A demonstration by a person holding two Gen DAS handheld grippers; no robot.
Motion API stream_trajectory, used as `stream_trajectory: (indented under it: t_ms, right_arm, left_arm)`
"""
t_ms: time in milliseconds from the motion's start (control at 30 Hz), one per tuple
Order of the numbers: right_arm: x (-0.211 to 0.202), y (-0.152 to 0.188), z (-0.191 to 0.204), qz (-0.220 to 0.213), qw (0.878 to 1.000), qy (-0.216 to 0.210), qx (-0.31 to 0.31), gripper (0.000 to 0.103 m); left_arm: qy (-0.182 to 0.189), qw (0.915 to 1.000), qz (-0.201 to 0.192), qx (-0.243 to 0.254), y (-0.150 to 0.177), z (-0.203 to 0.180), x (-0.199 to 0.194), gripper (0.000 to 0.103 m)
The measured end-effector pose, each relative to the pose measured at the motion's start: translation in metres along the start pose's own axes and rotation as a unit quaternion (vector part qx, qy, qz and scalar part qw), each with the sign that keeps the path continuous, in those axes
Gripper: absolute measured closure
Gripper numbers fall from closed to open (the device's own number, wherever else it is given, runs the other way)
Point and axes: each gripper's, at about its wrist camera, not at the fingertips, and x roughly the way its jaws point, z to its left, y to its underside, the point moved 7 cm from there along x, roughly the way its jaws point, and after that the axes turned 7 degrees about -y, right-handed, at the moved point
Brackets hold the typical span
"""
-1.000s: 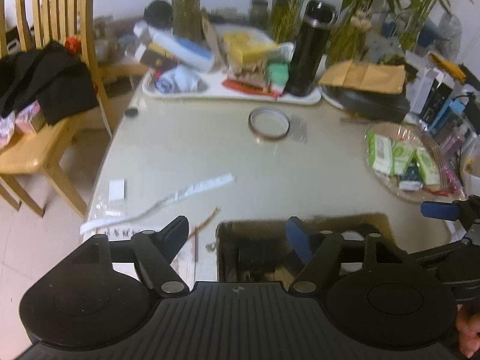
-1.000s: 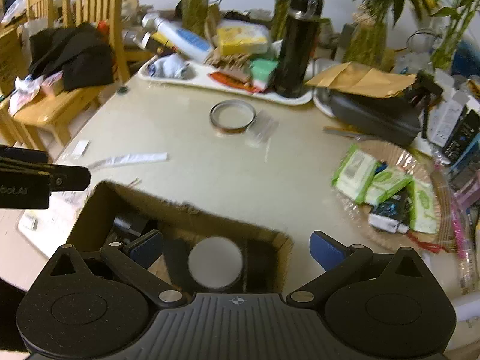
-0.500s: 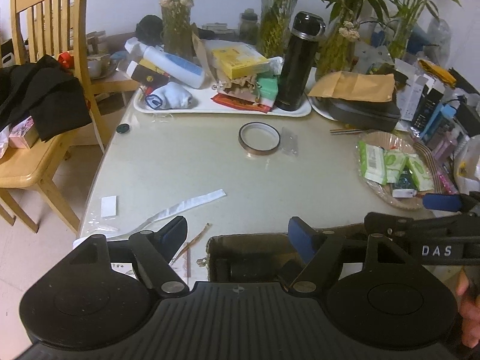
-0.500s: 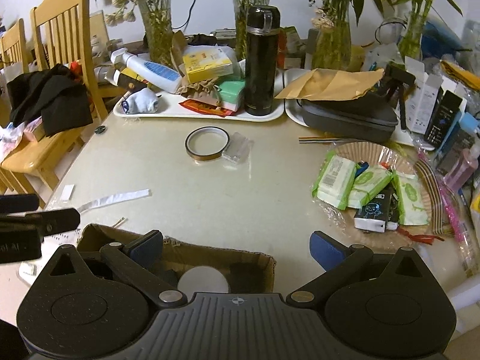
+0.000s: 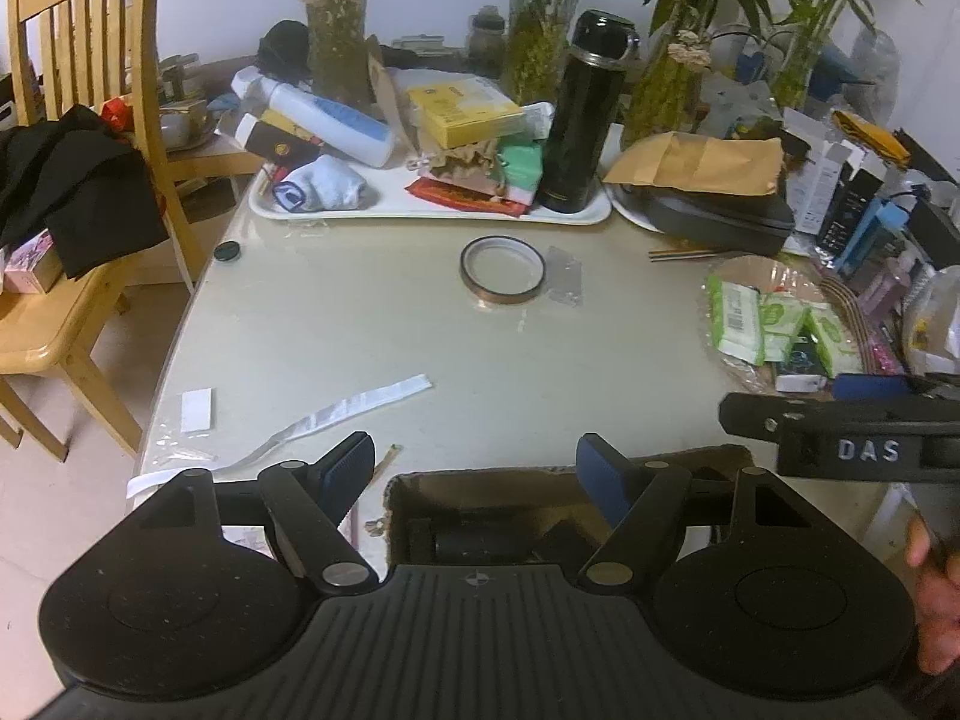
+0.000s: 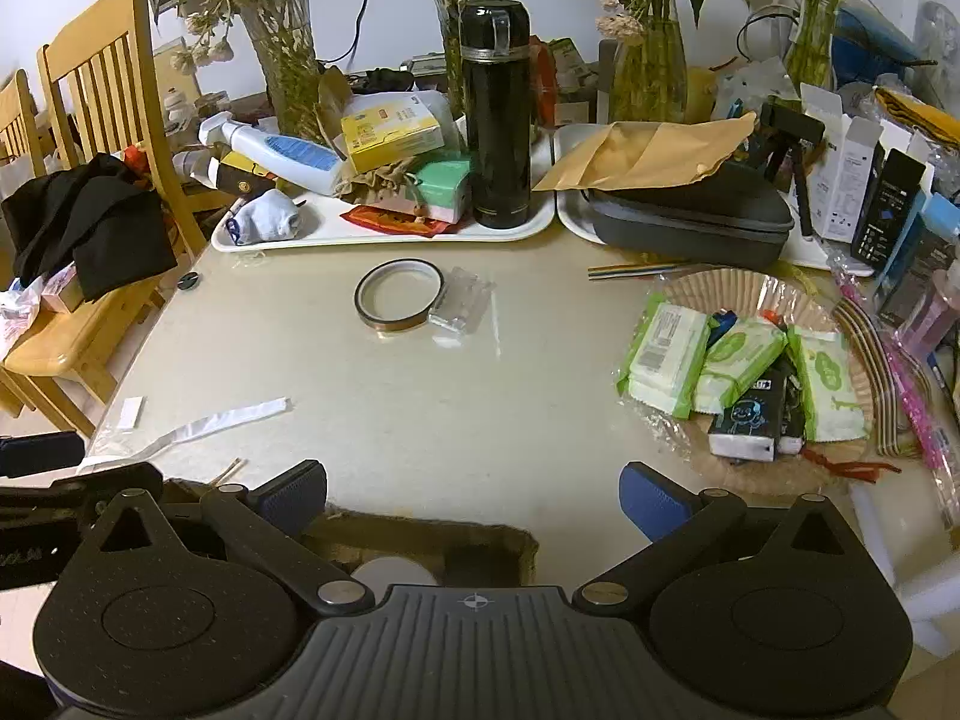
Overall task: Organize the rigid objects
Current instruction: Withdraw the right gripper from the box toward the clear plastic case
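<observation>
Right wrist view first: my right gripper hangs with its jaws spread wide and nothing between them, low over the near edge of the table, and the cardboard box sits just under and slightly to the left of it, with a pale round thing showing inside. What I judge to be the next piece to tidy is the tape roll, lying flat on the bare tabletop straight ahead and a little left of this gripper's centre line, well apart from it, with a small clear plastic case touching its right side. The roll is a ring, so it has no long axis to line up with — its hole faces up, and any approach across its rim would serve; the clear case runs roughly away from me, tilted a touch to the right. In the left wrist view my left gripper is likewise released and empty, poised over the box, and there the tape roll lies almost dead ahead. Both hands look about equally far off; I judge the left the straighter reach — the case would sit on the right hand's side.
</observation>
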Motion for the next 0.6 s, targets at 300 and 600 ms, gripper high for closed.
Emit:
stream_trajectory:
  t_ms: [300, 600]
  right_arm:
    - [0.015, -0.006, -0.004, 0.011, 1.000, -0.021, 0.012, 0.000]
    - [0.043, -0.025, 0.006, 0.017, 0.999, -0.032, 0.000, 0.000]
  left_arm:
    - [0.010, 0.9998, 0.011, 0.008, 0.002, -0.007, -0.002, 0.029]
    - [0.028, 0.9994, 0.019, 0.006, -0.003, -0.015, -0.004, 0.029]
